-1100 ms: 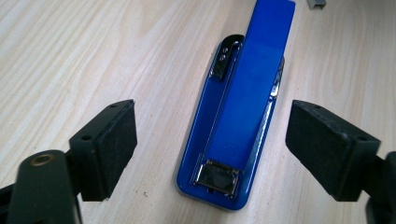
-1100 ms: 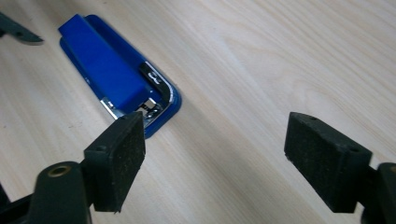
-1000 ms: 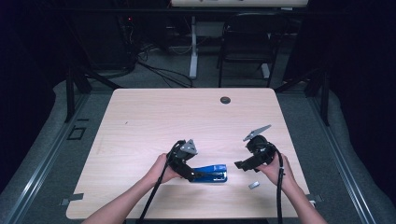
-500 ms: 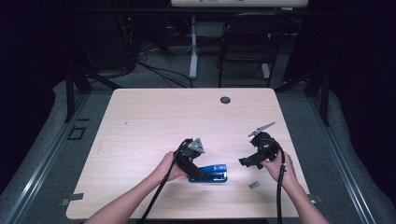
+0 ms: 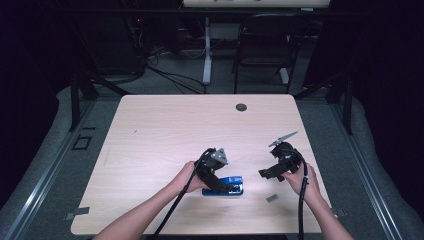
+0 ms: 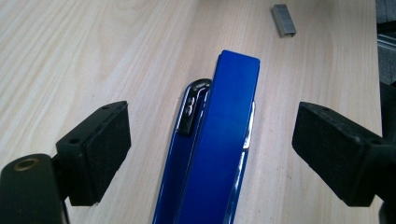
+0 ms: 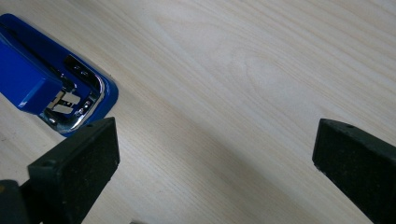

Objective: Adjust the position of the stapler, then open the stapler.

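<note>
A blue stapler (image 5: 229, 189) lies flat near the front of the wooden table (image 5: 170, 130). My left gripper (image 5: 218, 181) hovers over its rear half. In the left gripper view the stapler (image 6: 210, 154) runs straight up between the two pads, and the left gripper (image 6: 215, 144) is open with a gap on each side. My right gripper (image 5: 264, 174) is held to the right of the stapler, pointing left at it. The right gripper (image 7: 215, 163) is open over bare wood, with the stapler's chrome front end (image 7: 70, 102) at the upper left.
A small grey strip of staples (image 5: 272, 198) lies on the table in front of the right hand, and shows ahead of the stapler as the strip (image 6: 283, 19). A black grommet (image 5: 241, 107) sits at the far edge. A chair (image 5: 260, 45) stands beyond the table.
My left gripper has shifted slightly right and settled lower over the stapler. The right gripper has drifted a little to the right. The stapler has stayed put.
</note>
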Demonstrator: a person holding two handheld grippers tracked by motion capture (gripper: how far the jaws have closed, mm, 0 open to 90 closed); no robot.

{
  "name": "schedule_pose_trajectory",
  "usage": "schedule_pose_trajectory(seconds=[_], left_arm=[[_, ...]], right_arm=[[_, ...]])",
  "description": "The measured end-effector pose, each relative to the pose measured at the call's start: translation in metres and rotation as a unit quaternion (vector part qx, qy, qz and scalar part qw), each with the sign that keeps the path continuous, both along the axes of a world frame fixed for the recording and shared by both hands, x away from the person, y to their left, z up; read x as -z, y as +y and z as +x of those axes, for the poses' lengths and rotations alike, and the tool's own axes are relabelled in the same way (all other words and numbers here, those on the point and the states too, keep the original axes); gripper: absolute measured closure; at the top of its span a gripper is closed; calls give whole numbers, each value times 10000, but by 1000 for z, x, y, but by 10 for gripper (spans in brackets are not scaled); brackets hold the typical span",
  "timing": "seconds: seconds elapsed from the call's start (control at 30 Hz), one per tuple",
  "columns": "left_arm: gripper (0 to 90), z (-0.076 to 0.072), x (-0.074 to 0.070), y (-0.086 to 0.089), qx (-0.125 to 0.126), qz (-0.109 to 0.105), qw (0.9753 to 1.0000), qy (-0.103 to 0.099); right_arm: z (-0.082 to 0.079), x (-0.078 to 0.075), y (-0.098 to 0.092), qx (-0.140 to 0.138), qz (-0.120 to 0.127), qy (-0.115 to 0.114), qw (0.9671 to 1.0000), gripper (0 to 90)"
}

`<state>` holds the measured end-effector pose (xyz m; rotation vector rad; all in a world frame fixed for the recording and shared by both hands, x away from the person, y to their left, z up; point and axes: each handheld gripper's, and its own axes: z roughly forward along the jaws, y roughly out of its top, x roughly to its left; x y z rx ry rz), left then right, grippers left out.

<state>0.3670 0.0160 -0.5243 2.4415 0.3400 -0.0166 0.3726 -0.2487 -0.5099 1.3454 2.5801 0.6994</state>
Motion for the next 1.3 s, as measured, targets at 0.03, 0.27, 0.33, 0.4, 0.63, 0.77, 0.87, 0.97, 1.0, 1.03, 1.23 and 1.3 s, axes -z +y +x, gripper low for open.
schedule_pose_trajectory(seconds=[0.03,0.27,0.33,0.4,0.63,0.77,0.87,0.97,1.0,1.03,1.23,1.3], left_arm=[[132,0,0,-1,26,8,10000,8],[166,0,3,-12,90,87,9999,-13],[201,1,4,-15,117,79,9999,-9],[227,2,5,-19,135,102,9999,4],[321,1,9,-28,177,211,9996,-58],[377,0,11,-31,92,192,9997,-72],[404,-2,12,-32,121,213,9996,-117],[412,-2,13,-32,30,190,9997,-138],[422,-1,13,-32,77,226,9997,-97],[441,-2,14,-32,27,212,9996,-160],[538,-4,15,-32,160,128,9997,-161],[564,-5,15,-32,185,143,9995,-194]], right_arm=[[1,0,-2,-34,-80,23,10000,5],[2,2,1,-15,-34,26,10000,10],[2,2,0,-59,-110,85,9999,13],[3,3,0,-65,-72,105,9999,28],[3,4,-2,-89,-147,143,9997,28],[2,6,-2,-76,-176,179,9997,28],[3,8,-2,-107,-148,187,9997,29],[3,9,-1,-73,-159,213,9996,29],[3,9,-1,-117,-214,248,9994,29],[4,10,-1,-121,-245,259,9993,29],[4,11,2,-135,-207,238,9994,30],[3,12,2,-148,-219,248,9993,30]])
